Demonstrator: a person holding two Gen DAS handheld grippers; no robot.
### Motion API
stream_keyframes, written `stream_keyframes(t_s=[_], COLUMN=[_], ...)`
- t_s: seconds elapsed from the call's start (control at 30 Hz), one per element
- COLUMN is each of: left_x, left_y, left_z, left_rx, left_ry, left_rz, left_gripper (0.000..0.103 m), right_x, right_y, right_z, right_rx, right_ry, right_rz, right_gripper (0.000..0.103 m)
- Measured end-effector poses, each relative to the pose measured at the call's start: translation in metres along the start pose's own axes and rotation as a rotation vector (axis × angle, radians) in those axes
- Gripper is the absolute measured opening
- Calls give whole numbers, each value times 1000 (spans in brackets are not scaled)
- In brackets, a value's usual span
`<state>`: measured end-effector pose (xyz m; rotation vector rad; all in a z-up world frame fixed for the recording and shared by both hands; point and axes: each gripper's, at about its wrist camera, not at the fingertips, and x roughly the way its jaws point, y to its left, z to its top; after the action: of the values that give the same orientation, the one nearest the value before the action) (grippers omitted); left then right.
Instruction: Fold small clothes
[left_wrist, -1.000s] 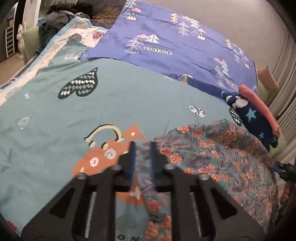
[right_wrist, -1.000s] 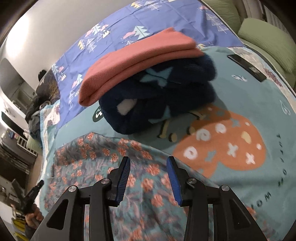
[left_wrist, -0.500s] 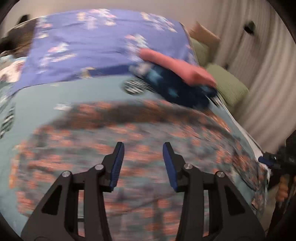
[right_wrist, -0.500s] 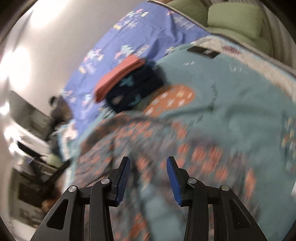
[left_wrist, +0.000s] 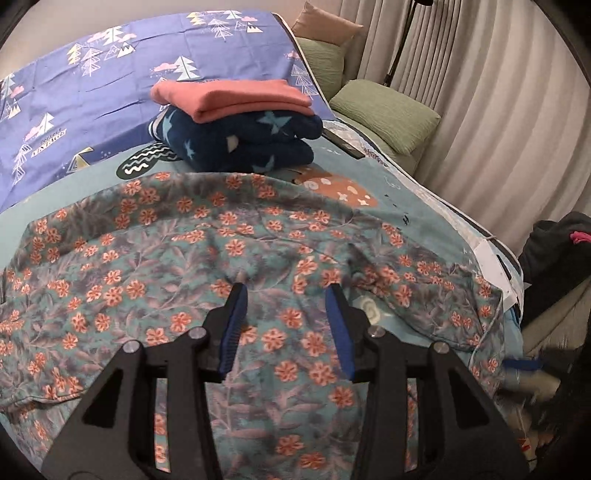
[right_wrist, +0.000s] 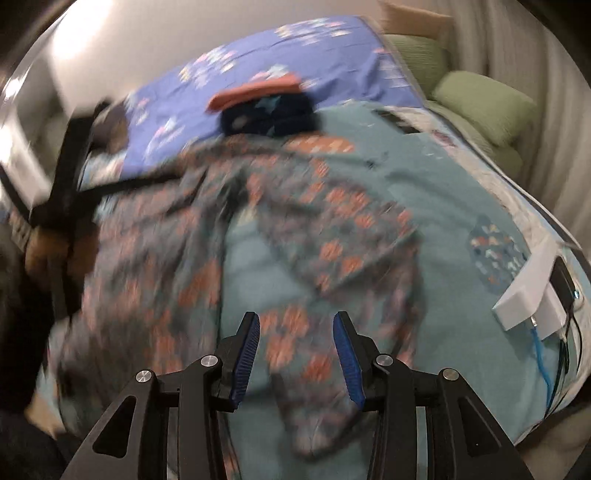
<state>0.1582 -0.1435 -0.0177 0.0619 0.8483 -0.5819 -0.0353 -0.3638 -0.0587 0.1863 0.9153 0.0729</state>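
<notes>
Spreading across the near part of the bed (left_wrist: 417, 210), a flowered garment (left_wrist: 192, 251) is seen lying flat on a teal cover with orange pictures. The left gripper (left_wrist: 286, 295) is held over it with its blue fingers apart, and nothing is pinched between them. In the right wrist view, which is blurred, the right gripper (right_wrist: 295, 332) is also held over the flowered garment (right_wrist: 288, 229), fingers apart and empty. The left gripper (right_wrist: 70, 177) is seen as a dark blur at the left edge of the bed in that view. A white box (right_wrist: 532, 291) with cables is set near the right edge of the bed. Farther back, a dark blue star blanket (left_wrist: 236, 144) is folded in the middle of the bed, and a folded pink cloth (left_wrist: 229, 96) is laid on top of it. Behind these, a purple sheet (left_wrist: 110, 85) with trees is spread. Green cushions (left_wrist: 388, 114) are placed at the far right corner, and pale curtains (left_wrist: 498, 110) are hung along the right side of the room.
</notes>
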Motion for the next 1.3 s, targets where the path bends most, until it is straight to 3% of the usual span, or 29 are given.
stream_keyframes(t_s=[0.17, 0.2, 0.23, 0.27, 0.3, 0.47, 0.57, 0.7, 0.83, 1.0, 1.1, 1.3], left_x=[4, 4, 4, 2, 1, -8, -14, -26, -40, -46, -41, -12], left_y=[0, 0, -1, -1, -1, -3, -9, -12, -16, -25, -31, -40], left_z=[-1, -2, -2, -3, -4, -3, -2, -3, -6, -12, -16, -14], left_rx=[-63, -63, -60, -55, -55, -66, -72, -88, -55, 37, 81, 105], left_ry=[21, 24, 25, 26, 27, 28, 27, 6, -22, -18, -7, 11], left_rz=[-22, -18, -13, -8, -9, -81, -160, -259, -348, -427, -416, -302], left_gripper=[46, 46, 46, 46, 46, 46, 51, 56, 65, 70, 71, 71], right_x=[26, 28, 28, 26, 23, -17, -35, -33, -5, 39, 60, 84], right_y=[7, 5, 2, -6, -13, -67, -76, -72, -44, -2, 13, 26], right_z=[-21, -22, -22, -18, -16, 19, 49, 95, 132, 150, 156, 161], right_rx=[-39, -38, -31, 1, 38, 324, 388, 435, 390, 311, 285, 260], right_ry=[75, 64, 55, 46, 39, -155, -243, -294, -234, -110, -61, -5], right_rz=[-38, -44, -51, -70, -61, 200, 326, 439, 474, 468, 445, 407], right_gripper=[44, 40, 17, 5, 5, 4, 4, 5, 6, 6, 6, 7])
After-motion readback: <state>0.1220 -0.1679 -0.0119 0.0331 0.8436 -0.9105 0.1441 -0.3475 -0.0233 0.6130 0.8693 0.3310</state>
